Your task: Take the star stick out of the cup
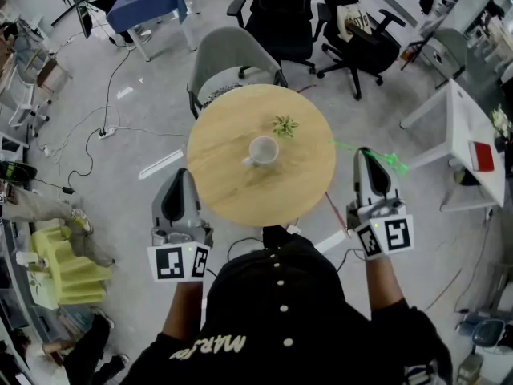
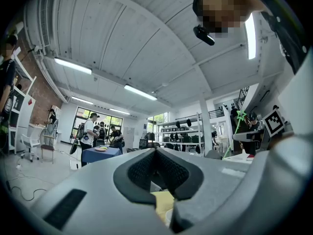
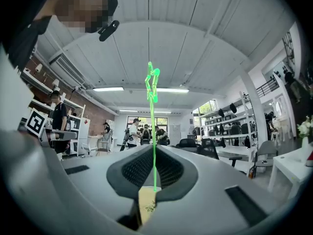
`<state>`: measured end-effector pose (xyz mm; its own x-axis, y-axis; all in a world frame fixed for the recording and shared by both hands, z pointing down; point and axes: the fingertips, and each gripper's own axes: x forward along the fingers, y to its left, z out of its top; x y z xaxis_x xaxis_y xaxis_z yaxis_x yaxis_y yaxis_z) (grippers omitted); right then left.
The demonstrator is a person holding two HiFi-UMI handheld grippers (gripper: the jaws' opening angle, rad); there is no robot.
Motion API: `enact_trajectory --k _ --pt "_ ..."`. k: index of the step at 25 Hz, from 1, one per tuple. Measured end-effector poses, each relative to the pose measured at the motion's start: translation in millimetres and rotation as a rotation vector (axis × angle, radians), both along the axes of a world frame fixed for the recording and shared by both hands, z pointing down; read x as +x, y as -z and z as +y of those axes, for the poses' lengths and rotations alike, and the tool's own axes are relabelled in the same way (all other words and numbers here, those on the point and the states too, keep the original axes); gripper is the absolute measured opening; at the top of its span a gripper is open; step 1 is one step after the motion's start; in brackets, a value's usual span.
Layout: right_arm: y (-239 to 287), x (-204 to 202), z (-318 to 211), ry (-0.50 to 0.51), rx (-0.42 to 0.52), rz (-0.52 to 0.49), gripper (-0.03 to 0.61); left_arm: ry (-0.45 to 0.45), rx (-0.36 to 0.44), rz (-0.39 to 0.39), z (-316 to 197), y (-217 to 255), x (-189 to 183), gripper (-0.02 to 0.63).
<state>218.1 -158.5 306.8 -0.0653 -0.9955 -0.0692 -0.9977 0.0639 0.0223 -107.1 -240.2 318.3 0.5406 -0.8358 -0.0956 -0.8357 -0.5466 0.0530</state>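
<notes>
My right gripper (image 1: 365, 156) hangs off the right edge of the round wooden table (image 1: 232, 183), shut on the thin green star stick (image 1: 394, 164). In the right gripper view the stick (image 3: 153, 146) rises straight up out of the closed jaws, with its star at the top. The white cup (image 1: 262, 151) stands at the table's middle, apart from both grippers, with nothing visible inside it. My left gripper (image 1: 183, 175) is held at the table's left front edge; its jaws meet at the tips and hold nothing. The left gripper view shows the star stick (image 2: 240, 116) far right.
A small green plant (image 1: 284, 124) sits on the table just behind the cup. A grey chair (image 1: 232, 58) stands at the table's far side, black office chairs (image 1: 321, 22) beyond it. A white table (image 1: 473, 147) is to the right. Cables run over the floor on the left.
</notes>
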Motion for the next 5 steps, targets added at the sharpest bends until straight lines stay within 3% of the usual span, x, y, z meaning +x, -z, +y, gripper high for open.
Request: enact_trajectory --k 5 --pt "1.5 0.4 0.3 0.008 -0.001 0.009 0.018 0.002 -0.002 -0.003 1.5 1.4 2.4 0.003"
